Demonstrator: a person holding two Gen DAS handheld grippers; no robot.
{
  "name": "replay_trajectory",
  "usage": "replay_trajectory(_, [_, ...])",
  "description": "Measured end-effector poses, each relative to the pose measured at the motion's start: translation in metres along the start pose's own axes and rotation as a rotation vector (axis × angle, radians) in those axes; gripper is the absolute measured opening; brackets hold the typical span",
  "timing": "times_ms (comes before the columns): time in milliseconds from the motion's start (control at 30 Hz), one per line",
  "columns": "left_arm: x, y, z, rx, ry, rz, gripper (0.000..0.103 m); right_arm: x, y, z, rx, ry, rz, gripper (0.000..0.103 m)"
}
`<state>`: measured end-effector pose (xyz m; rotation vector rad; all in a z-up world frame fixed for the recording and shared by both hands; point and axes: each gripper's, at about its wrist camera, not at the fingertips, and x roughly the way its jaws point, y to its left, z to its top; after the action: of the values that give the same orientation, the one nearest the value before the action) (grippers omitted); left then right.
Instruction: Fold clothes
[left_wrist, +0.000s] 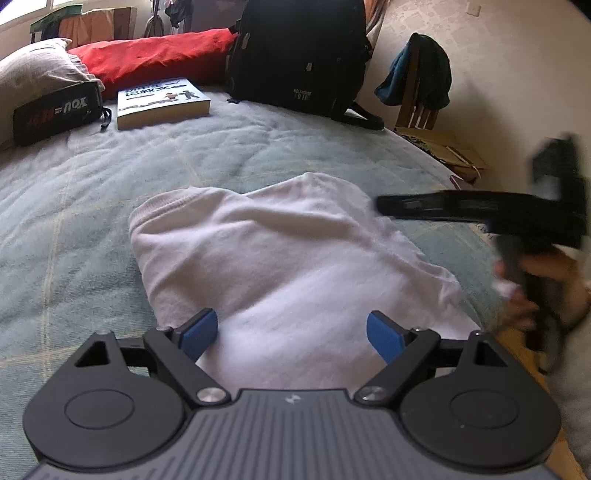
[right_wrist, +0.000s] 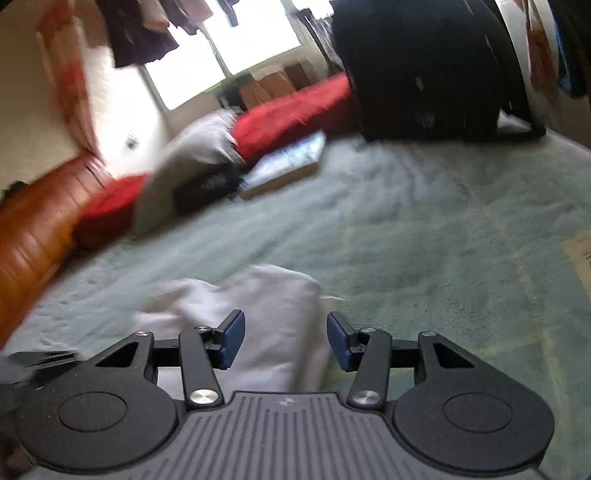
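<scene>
Blue-padded left tongs (left_wrist: 291, 334): jaws spread wide, nothing gripped; white shirt (left_wrist: 295, 258) lies beneath and between the pads, likely poised to take its near edge.
Right tongs (right_wrist: 286, 341): about half open, empty; shirt seen below the gap, pads not pressing on it.
Right hand (left_wrist: 546, 280): holds its tool at the shirt's right side, blurred.
Shirt, place: on the bed (left_wrist: 92, 206), mid-blanket, partly folded into a bundle.
Shirt, axis: long way runs from the tongs toward the backpack (left_wrist: 299, 55); ribbed hem at the far left end.
Beyond: book (left_wrist: 162, 103), black pouch (left_wrist: 55, 112), red pillow (left_wrist: 155, 55), well apart from the shirt.
</scene>
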<state>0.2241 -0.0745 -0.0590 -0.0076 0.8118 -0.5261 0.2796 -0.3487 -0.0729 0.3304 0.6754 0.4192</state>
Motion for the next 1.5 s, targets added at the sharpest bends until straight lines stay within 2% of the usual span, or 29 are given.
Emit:
replay_trajectory(67, [-0.001,-0.001,-0.001,0.008,0.002,-0.002,0.09,0.011,-0.005,-0.001,0.049,0.0,0.027,0.042])
replay_trajectory(100, [-0.001,-0.001,-0.001,0.012,0.003,-0.003,0.09,0.012,-0.005,-0.003,0.063,-0.011,0.047,0.031])
replay_trajectory(167, [-0.001,-0.001,-0.003,0.019,0.002,-0.006,0.091,0.01,-0.004,-0.005,0.065,-0.029,0.067,0.023])
replay_trajectory(200, [-0.001,-0.001,-0.004,0.022,0.0,-0.007,0.092,0.008,-0.003,-0.007,0.058,-0.037,0.067,0.01])
replay_trajectory(333, [0.0,-0.004,-0.004,0.041,0.007,-0.002,0.092,-0.001,-0.009,-0.01,0.065,-0.048,0.002,0.008])
replay_trajectory(400, [0.0,-0.004,-0.004,0.046,0.019,0.005,0.092,-0.003,-0.019,-0.011,0.102,-0.046,-0.046,0.007])
replay_trajectory(500, [-0.009,-0.003,0.004,0.056,0.014,-0.001,0.092,-0.017,-0.027,-0.01,0.137,-0.055,-0.036,0.01])
replay_trajectory(633, [-0.013,-0.003,0.031,0.082,-0.046,-0.006,0.092,-0.043,0.004,-0.006,0.02,-0.08,0.037,0.014])
replay_trajectory(767, [0.018,-0.001,0.056,0.022,-0.035,-0.104,0.092,-0.046,0.029,-0.014,-0.066,-0.045,0.034,0.017])
replay_trajectory(867, [0.05,-0.004,0.064,-0.002,0.0,-0.162,0.092,-0.047,0.03,-0.032,-0.063,-0.009,0.04,0.017])
replay_trajectory(900, [0.06,-0.006,0.066,0.008,0.005,-0.162,0.092,-0.048,0.031,-0.039,-0.06,0.003,0.05,0.019])
replay_trajectory(933, [0.067,-0.008,0.068,0.006,0.003,-0.148,0.092,-0.05,0.033,-0.046,-0.066,0.015,0.065,0.025])
replay_trajectory(1000, [0.075,-0.006,0.075,-0.035,0.007,-0.125,0.091,-0.054,0.037,-0.055,-0.085,0.021,0.056,0.031])
replay_trajectory(1133, [0.044,-0.004,0.077,-0.055,-0.024,-0.132,0.092,-0.07,0.047,-0.056,-0.107,-0.02,0.054,0.031])
replay_trajectory(1267, [0.002,-0.009,0.053,0.027,-0.044,-0.074,0.092,-0.069,0.069,-0.055,-0.159,-0.024,0.114,0.036])
replay_trajectory(1333, [-0.011,-0.01,0.035,0.026,-0.03,-0.081,0.092,-0.057,0.073,-0.062,-0.163,0.028,0.074,0.037])
replay_trajectory(1400, [-0.015,-0.009,0.016,0.006,0.008,-0.123,0.093,-0.048,0.067,-0.071,-0.126,0.065,-0.005,0.037])
replay_trajectory(1467, [-0.014,-0.008,-0.007,-0.003,0.058,-0.13,0.093,-0.056,0.055,-0.078,-0.049,0.057,0.023,0.037])
replay_trajectory(1500, [-0.017,-0.009,-0.016,0.009,0.061,-0.108,0.092,-0.063,0.053,-0.079,-0.027,0.053,0.034,0.037])
